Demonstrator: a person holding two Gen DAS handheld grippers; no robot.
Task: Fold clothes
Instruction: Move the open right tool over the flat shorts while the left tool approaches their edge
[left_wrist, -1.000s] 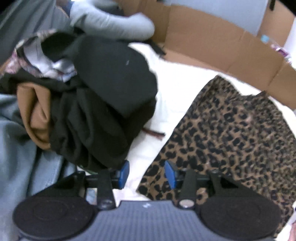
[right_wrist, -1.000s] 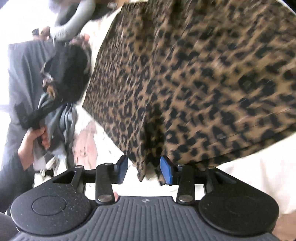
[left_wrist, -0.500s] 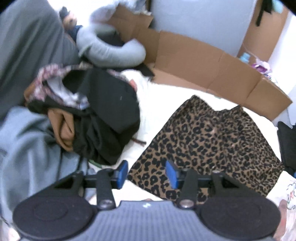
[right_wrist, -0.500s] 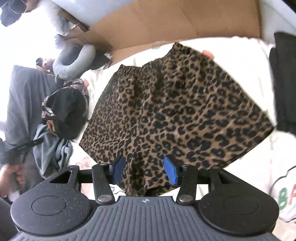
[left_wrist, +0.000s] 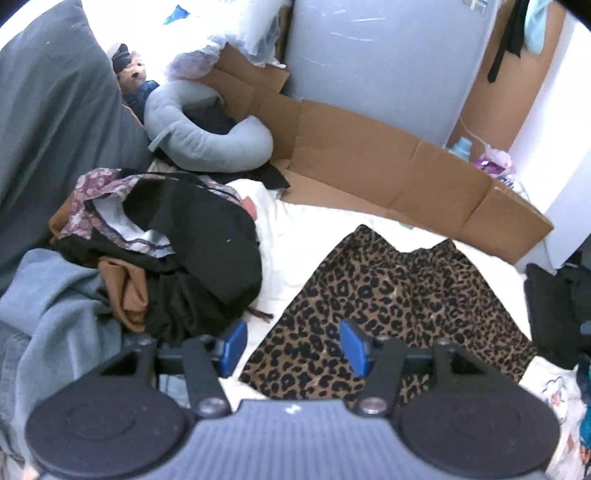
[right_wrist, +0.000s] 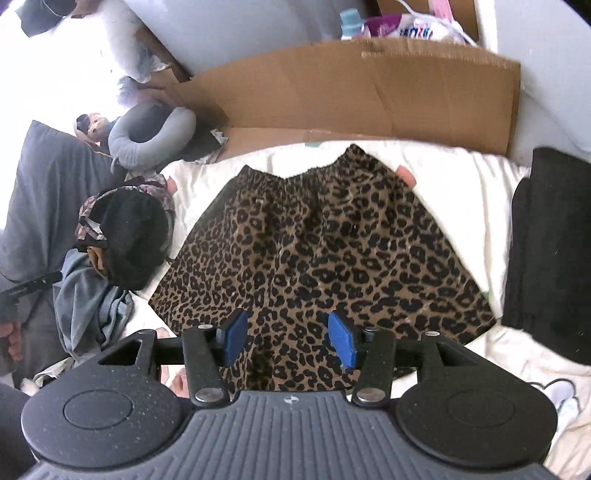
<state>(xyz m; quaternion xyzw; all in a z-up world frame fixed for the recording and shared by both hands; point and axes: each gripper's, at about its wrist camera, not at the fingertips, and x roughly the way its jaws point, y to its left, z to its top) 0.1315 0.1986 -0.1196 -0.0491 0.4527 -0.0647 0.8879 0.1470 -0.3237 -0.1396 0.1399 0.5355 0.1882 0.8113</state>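
Flattened brown cardboard sheet (left_wrist: 388, 173) standing along the far edge of white bedding (left_wrist: 295, 236). Curved grey neck pillow (left_wrist: 207, 136) beside a small teddy bear (left_wrist: 135, 79), near a large grey cushion (left_wrist: 55, 122).

A leopard-print skirt (left_wrist: 391, 314) is spread flat on a white sheet (left_wrist: 295, 236) at lower right. The left gripper (left_wrist: 291, 347) is held above its near edge, blue pads apart and empty. A pile of dark clothes (left_wrist: 177, 258) is heaped at centre left.
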